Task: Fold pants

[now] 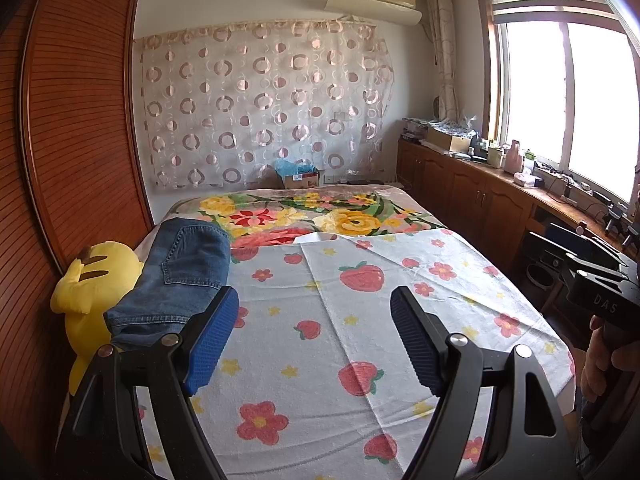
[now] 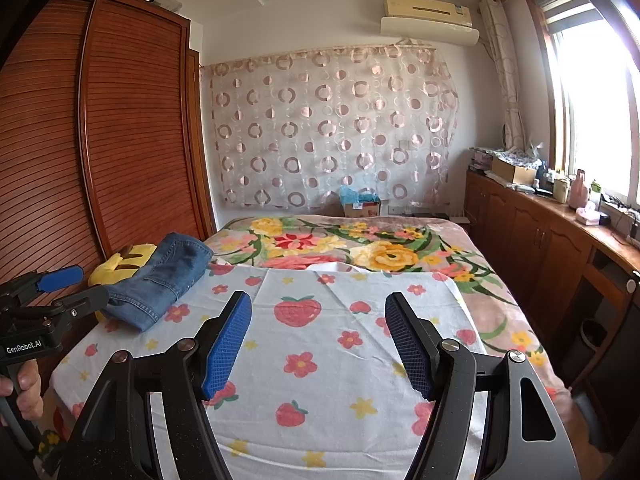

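Folded jeans lie at the left edge of the bed, on the strawberry-print sheet, leaning partly on a yellow plush toy beside the wooden wardrobe. Left gripper hovers over the sheet, blue pads spread wide, nothing between them, jeans just to its left. Right gripper likewise stands spread and empty above the sheet, well apart from the jeans.
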### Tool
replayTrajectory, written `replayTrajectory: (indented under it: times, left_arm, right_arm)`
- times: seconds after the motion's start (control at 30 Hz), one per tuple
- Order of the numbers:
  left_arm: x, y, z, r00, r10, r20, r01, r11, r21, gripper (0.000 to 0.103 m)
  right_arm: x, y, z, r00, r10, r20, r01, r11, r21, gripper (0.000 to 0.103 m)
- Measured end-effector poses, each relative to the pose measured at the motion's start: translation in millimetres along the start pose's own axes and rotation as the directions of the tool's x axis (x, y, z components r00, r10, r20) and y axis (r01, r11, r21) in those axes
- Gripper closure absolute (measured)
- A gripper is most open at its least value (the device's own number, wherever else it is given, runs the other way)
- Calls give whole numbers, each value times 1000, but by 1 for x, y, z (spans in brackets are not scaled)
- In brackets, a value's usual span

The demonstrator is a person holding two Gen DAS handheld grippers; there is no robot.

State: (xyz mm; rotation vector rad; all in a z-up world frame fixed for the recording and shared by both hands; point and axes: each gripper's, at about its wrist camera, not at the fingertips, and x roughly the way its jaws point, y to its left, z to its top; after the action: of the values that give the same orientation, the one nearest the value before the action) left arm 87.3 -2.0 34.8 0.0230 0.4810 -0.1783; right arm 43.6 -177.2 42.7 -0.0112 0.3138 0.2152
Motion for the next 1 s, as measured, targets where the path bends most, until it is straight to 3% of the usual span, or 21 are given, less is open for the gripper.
replayTrajectory:
  times: [1.0]
  left_arm:
    - [0,0,-1,1000,1,2,-1,1000,-1,24]
  right_arm:
    - [-2,1,2,1000,-6,3,6,1000,4,32]
